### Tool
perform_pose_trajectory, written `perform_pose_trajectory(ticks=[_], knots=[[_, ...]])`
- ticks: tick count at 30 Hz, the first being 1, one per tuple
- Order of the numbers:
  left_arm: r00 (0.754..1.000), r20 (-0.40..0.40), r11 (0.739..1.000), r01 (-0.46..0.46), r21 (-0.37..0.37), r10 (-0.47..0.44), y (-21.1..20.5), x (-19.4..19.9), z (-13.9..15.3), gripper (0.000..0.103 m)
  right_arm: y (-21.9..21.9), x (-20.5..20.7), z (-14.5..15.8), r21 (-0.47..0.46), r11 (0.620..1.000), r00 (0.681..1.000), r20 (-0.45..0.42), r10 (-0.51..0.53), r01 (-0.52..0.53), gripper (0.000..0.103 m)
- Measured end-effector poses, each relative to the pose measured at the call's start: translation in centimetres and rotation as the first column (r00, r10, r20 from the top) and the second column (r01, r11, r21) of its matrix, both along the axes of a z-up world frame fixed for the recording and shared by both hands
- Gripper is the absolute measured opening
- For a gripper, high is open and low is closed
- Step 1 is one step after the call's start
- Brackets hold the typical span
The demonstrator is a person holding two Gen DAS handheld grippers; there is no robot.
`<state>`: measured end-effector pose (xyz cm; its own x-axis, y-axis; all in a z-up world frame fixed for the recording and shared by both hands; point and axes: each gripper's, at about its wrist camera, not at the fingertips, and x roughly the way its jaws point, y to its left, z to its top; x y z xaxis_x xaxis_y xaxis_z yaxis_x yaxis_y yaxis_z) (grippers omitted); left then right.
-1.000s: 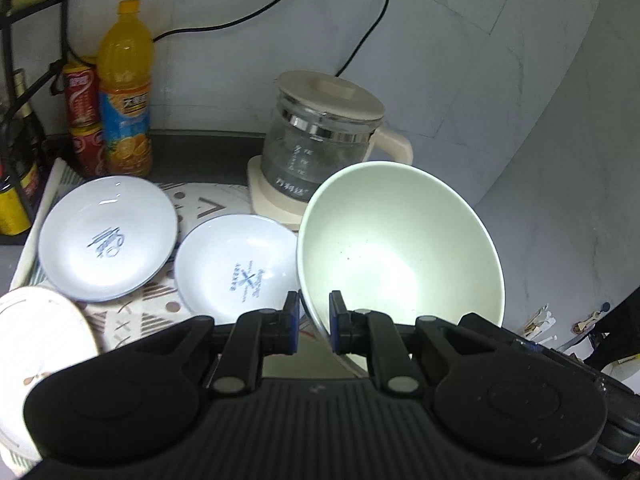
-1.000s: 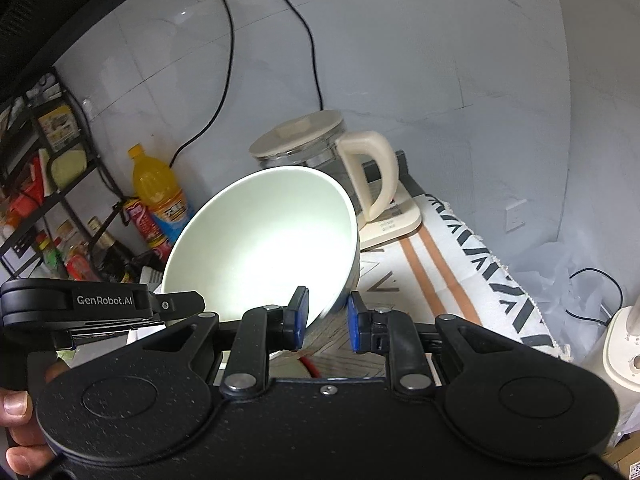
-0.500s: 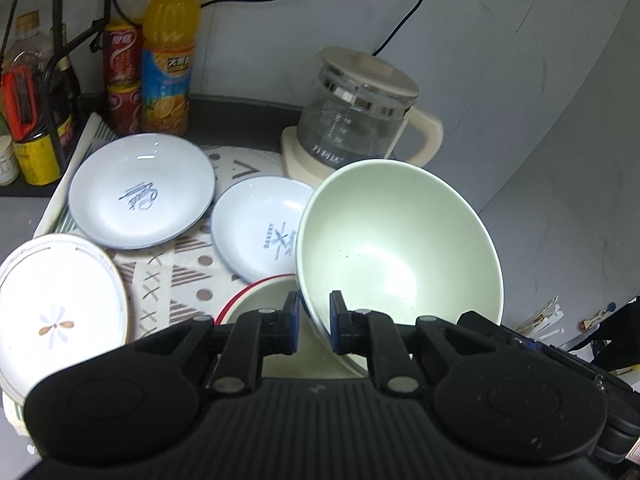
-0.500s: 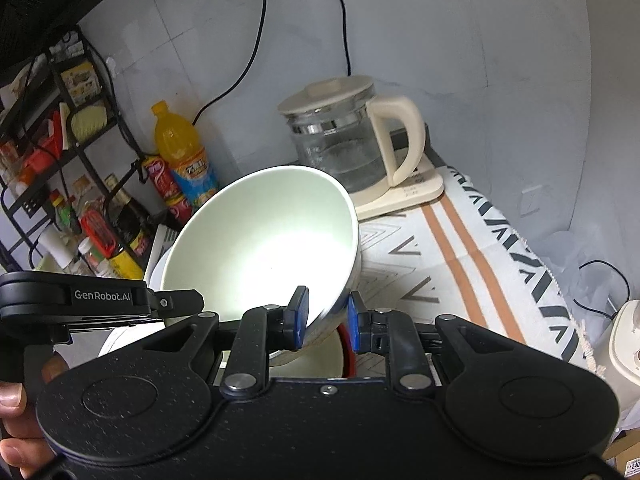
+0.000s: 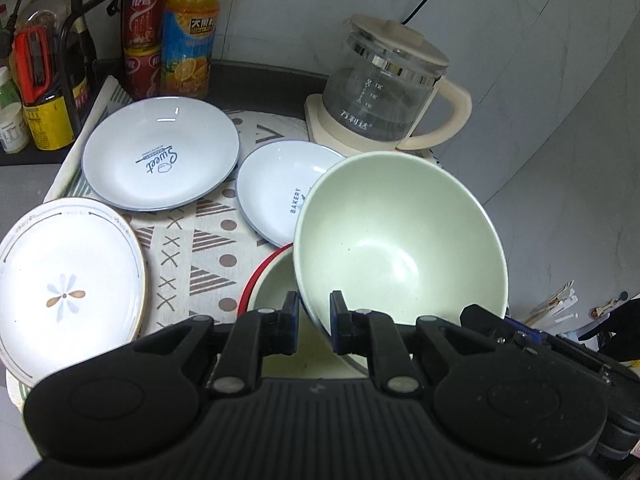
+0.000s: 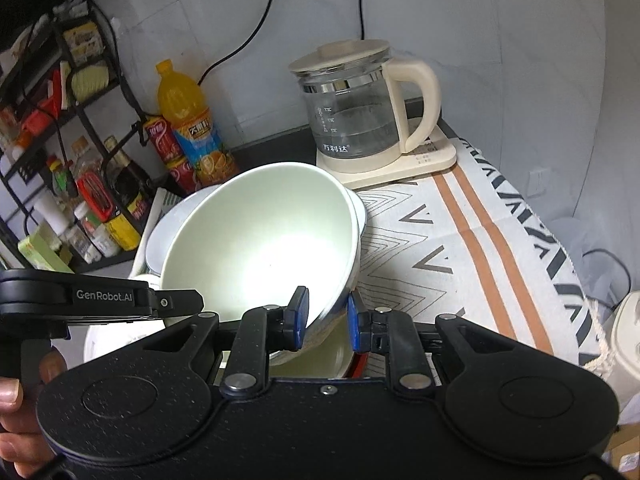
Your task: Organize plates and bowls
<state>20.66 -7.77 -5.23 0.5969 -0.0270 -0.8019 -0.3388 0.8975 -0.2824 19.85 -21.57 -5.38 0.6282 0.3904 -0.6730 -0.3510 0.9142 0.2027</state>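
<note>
On the left of the left wrist view we count three flat plates on the patterned cloth (image 5: 208, 240) that covers the bench: one oval white glossy plate with a thin gold rim line and a small flower motif (image 5: 68, 284), one round pale blue plate printed "Sweet" (image 5: 160, 152), and one smaller round pale blue plate printed "BAKERY" (image 5: 280, 192). Behind them stand two red drink cans stacked one on the other (image 5: 142, 36) and one orange juice bottle with a blue label (image 5: 190, 28). Further right sits one clear glass kettle with a cream lid and handle (image 5: 384, 88) on its cream base.

We count two bowls. One red-rimmed bowl with a pale green inside (image 5: 276, 288) rests on the cloth just below the "BAKERY" plate. Above it, tilted steeply, hangs one large smooth pale green round bowl (image 5: 400, 240), and both tools hold it by the rim. Our left gripper (image 5: 314, 322) has its fingers nearly closed, pinching the thin rim on the near left side. In the right wrist view the right gripper (image 6: 326, 320) has its blue-padded fingers a little apart, clamped across the rim at the bowl's lower right edge. The bowl's bottom is just over the red-rimmed bowl; we cannot tell whether they touch
</note>
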Motion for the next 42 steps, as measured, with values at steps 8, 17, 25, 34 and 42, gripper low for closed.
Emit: perform_pose_trajectory(ticks=[8,17,25,34,42], knots=[[1.0,0.003,1.0,-0.015,-0.012,0.015,0.5,0.1,-0.4,0.013,1.1,0.2,-0.2,-0.053,0.998,1.0,-0.01,0.025,-0.026,0.02],[1.0,-0.01,1.0,-0.027,-0.012,0.027,1.0,0.1,-1.3,0.016,1.8,0.4,-1.8,-0.091,0.995,0.998,-0.05,0.038,-0.043,0.02],[0.998,-0.048,0.999,-0.046,0.0,0.046,1.8,0.0,-2.4,0.019,0.8,0.2,-2.1,-0.076,0.997,0.998,-0.07,0.005,-0.011,0.022],[0.996,-0.004,0.996,-0.088,0.036,0.088,2.0,-0.6,-0.4,0.05,0.1,0.3,-1.3,-0.033,0.999,0.999,-0.044,0.028,-0.029,0.02],[0.993,0.052,0.994,-0.109,0.014,0.108,2.1,-0.7,0.7,0.05,-1.3,1.1,-0.5,0.074,0.997,0.998,-0.069,-0.002,0.007,0.005]])
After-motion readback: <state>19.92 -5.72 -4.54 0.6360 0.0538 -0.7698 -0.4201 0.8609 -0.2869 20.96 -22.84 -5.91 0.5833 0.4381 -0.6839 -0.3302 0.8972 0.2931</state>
